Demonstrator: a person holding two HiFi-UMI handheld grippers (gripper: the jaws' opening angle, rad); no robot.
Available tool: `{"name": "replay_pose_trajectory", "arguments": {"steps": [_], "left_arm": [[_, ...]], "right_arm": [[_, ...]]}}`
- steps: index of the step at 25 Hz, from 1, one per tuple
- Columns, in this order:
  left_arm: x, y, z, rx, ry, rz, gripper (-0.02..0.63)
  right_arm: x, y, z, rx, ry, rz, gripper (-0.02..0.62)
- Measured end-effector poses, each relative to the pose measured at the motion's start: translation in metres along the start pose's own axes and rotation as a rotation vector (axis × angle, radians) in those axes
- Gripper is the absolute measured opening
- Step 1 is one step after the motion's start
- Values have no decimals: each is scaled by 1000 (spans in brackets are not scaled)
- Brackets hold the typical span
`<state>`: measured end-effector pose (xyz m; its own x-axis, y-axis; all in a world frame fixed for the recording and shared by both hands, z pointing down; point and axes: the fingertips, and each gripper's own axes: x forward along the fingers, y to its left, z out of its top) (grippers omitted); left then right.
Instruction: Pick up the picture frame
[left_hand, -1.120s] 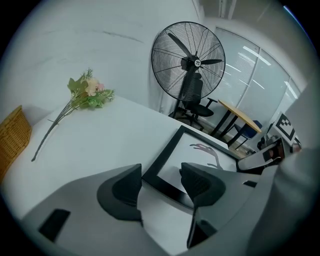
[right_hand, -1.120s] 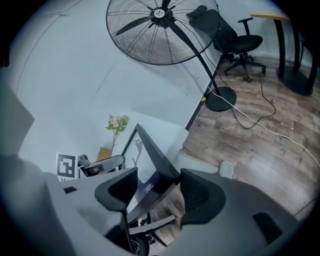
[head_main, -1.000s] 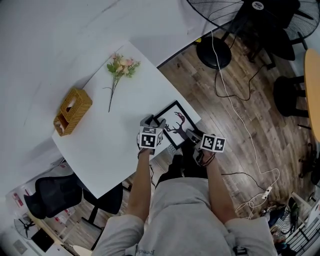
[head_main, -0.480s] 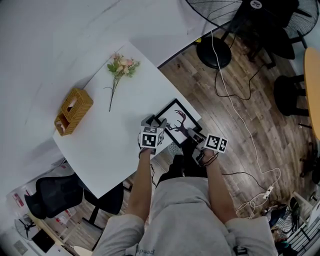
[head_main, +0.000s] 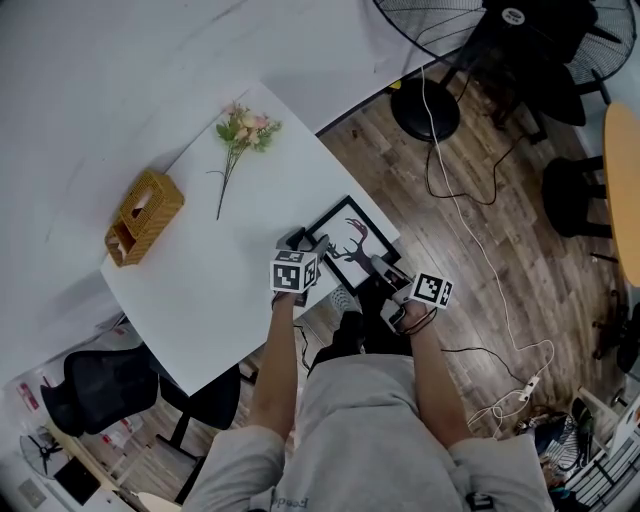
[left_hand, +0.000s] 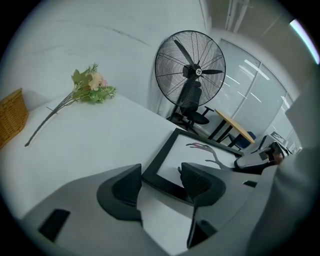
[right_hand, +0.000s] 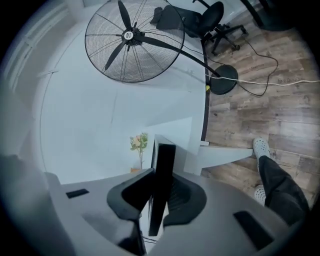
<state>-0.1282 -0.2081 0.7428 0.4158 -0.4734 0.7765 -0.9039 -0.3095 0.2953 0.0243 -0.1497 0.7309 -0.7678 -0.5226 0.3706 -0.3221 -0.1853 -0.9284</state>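
Our bright room, white above and timber underfoot

We see a white tabletop (head_main: 225, 290) set against a white wall (head_main: 120, 60), a wood-plank floor (head_main: 470, 240) beside it, a tall black fan (left_hand: 190, 67), a black office chair (head_main: 100, 392) and a white cable (head_main: 500, 290) crossing the planks.

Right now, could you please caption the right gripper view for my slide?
The right hand-held gripper with jaws closing on the edge of the picture frame, a floor fan beyond.

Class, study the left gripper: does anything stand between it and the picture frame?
Nothing visible does. The open jaws of the left gripper straddle a corner of the frame, with no other object near them. The right gripper is closing its jaws with the frame's edge between them.
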Motion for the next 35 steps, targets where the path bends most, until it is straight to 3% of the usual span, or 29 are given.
{"name": "replay_pose_trajectory", "arguments": {"steps": [5,9,11,22,35], "left_arm": [[-1,3,2,-27,-18,-5,265],[-5,6,1,-117,-36,-30,265],[-11,11,1,-140,-51,-10,231],[-42,10,-3,-75,-94,52,218],[-79,1,-10,-65,-150,76,218]], "right_arm": [[16,14,-4,-30,16,15,41],[16,22,0,-45,1,48,31],[16,27,1,-63,-6,54,28],[16,49,10,-165,-56,9,28],[18,84,-1,-237,-65,49,28]]}}
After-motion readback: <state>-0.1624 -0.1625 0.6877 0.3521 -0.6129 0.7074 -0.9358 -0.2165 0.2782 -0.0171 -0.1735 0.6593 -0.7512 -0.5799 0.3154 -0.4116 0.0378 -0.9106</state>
